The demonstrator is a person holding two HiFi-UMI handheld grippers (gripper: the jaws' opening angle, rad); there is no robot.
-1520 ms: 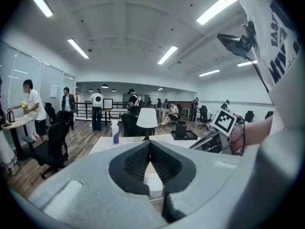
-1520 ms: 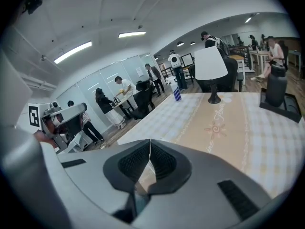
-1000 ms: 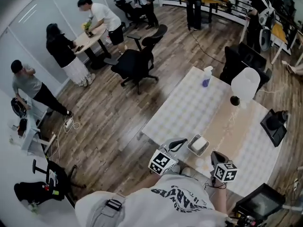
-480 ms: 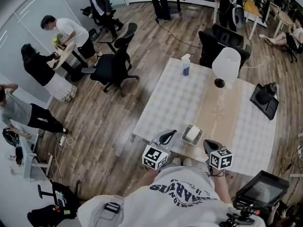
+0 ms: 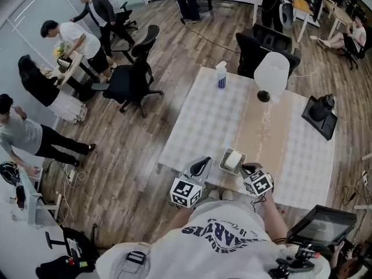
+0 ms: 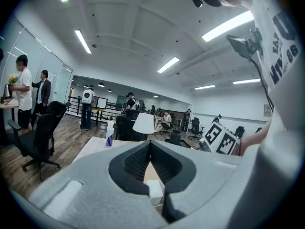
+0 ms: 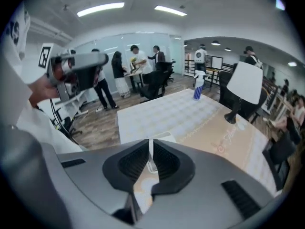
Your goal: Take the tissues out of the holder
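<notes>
The tissues lie in the holder at the near edge of the table, between both claws. The right claw, closed and empty, is the nearer one, just beside the holder's right corner; the left claw, also closed on nothing, is a little apart

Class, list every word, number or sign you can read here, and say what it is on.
Shirt: arched print, too blurred to read.
Table runner: cursive writing, unreadable.
Spray bottle: label too small.
Marker cubes: square patterns, no words.
Nothing reads clearly.
</notes>
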